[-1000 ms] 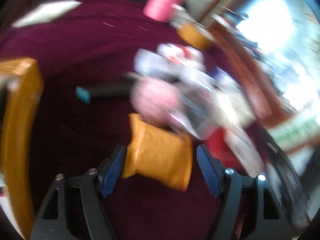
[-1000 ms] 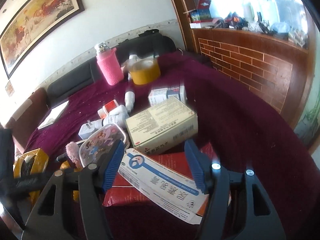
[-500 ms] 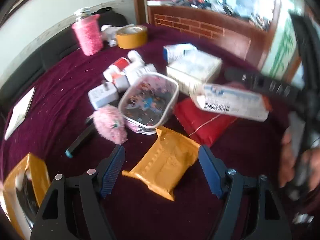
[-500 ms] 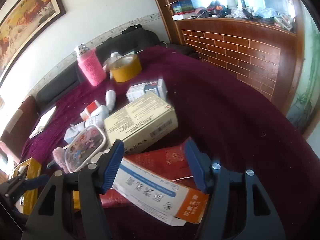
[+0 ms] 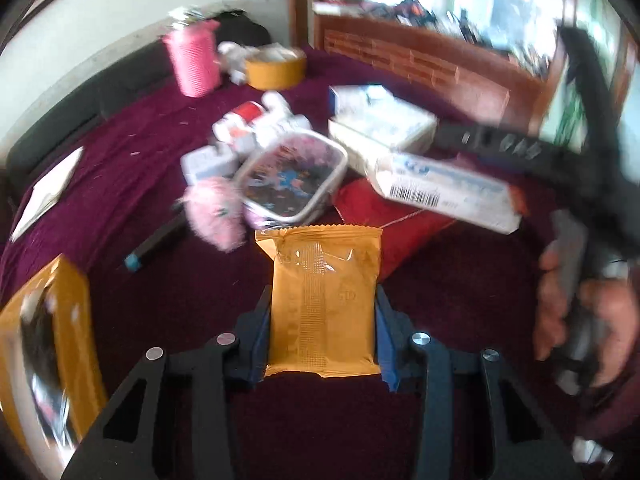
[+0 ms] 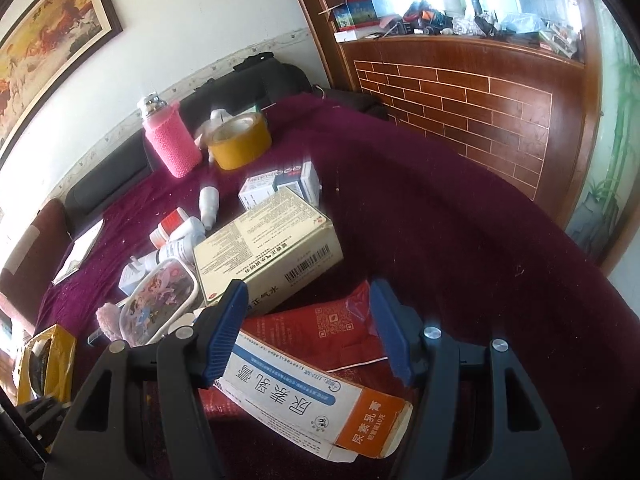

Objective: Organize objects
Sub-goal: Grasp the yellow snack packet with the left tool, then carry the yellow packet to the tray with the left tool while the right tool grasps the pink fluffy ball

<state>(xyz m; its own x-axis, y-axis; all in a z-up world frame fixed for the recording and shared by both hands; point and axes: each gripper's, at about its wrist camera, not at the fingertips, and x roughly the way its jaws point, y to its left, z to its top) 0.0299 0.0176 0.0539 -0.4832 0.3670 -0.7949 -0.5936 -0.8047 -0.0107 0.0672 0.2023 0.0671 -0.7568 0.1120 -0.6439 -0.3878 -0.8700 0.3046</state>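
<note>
An orange foil packet [image 5: 324, 280] sits lengthwise between the blue pads of my left gripper [image 5: 322, 320]. Its jaws are closing and the pads press on both long sides of the packet. My right gripper [image 6: 308, 292] is shut on a white, blue and orange ointment box [image 6: 296, 396], which lies slantwise across its jaws. In the left wrist view this ointment box [image 5: 444, 192] hangs above the red pouch [image 5: 384, 216], and a hand [image 5: 580, 312] grips the right tool's handle.
The maroon cloth [image 6: 440, 240] carries a large beige medicine box [image 6: 272, 252], a cartoon-printed lidded container [image 6: 160, 296], a pink fluffy item [image 5: 214, 216], white bottles [image 6: 180, 236], a pink-sleeved flask [image 6: 172, 140] and a tape roll [image 6: 240, 140]. A yellow box [image 5: 40, 352] stands at the left.
My left gripper rolled and its jaws closed onto the orange packet, which lay askew between open jaws before. The right gripper keeps the ointment box and has barely moved.
</note>
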